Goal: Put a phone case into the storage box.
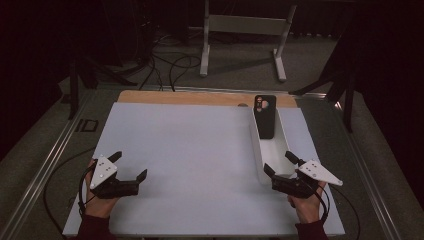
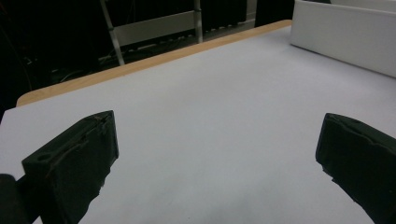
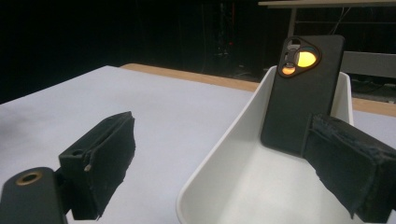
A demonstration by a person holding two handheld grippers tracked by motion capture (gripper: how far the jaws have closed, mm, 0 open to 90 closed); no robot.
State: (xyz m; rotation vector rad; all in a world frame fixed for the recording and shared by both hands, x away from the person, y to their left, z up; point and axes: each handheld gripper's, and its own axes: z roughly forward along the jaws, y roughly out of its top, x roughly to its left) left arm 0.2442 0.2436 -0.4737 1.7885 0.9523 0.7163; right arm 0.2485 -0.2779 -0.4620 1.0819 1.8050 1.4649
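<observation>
A black phone case [image 1: 264, 116] [image 3: 301, 105] stands upright, leaning against the far end of a long white tray [image 1: 270, 152] [image 3: 219, 154] at the right of the table. My right gripper [image 1: 281, 165] [image 3: 224, 163] is open at the tray's near end, its jaws straddling the tray's left wall, a little short of the case. My left gripper [image 1: 131, 165] [image 2: 215, 158] is open over the bare white board [image 1: 190, 150] at the near left, with nothing between its jaws. The tray's side wall [image 2: 345, 39] appears at the upper right of the left gripper view.
The white board lies on a wooden table whose bare strip [image 1: 200, 97] runs along the far edge. Beyond it are a white metal stand [image 1: 242, 30] and cables [image 1: 170, 65] on a grey floor. Dark stands [image 1: 345, 85] flank the table.
</observation>
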